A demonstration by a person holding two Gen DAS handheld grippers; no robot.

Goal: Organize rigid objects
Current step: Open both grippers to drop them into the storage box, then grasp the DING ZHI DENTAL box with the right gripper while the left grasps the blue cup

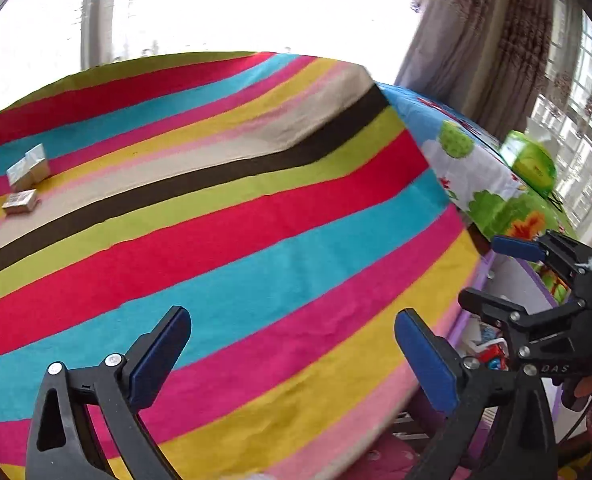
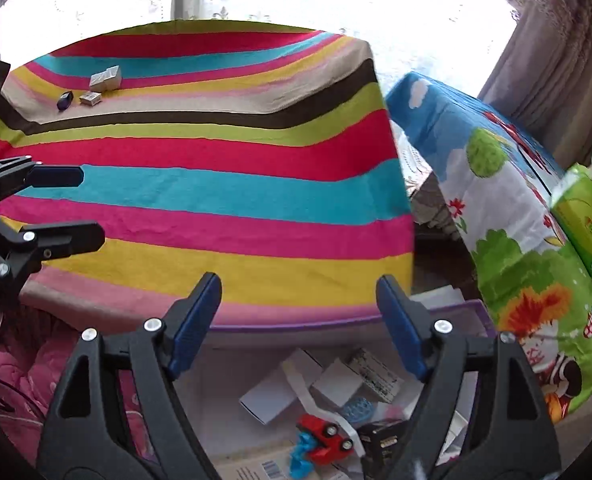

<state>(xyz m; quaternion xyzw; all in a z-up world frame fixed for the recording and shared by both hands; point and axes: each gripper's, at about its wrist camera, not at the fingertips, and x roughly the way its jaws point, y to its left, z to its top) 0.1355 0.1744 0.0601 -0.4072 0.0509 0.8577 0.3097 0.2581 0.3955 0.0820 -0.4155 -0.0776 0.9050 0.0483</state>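
Currently, a small cluster of objects is seen near the far left corner of the striped cloth [image 2: 232,184]: a dark blue object [image 2: 64,100] lies leftmost, a flat tan box [image 2: 91,98] is set just beside it, and two silvery boxes [image 2: 105,77] stand touching each other just behind the tan one, closer to the far edge. The left gripper [image 1: 292,354] is held above the near part of the cloth with its blue-padded fingers spread wide and nothing between them. The right gripper [image 2: 297,322] is held past the near right corner of the cloth, likewise spread wide and empty, above a purple-rimmed bin [image 2: 447,312] that sits below the near edge. Inside the bin, white boxes [image 2: 337,386] are piled toward the back, while a red toy car [image 2: 325,438] lies on a blue toy piece [image 2: 301,454], and a black block [image 2: 383,440] rests just to their right. Further right, a second surface covered by a cartoon-print cloth [image 2: 507,248] is seen, with a green box [image 2: 585,220] standing near its right edge.
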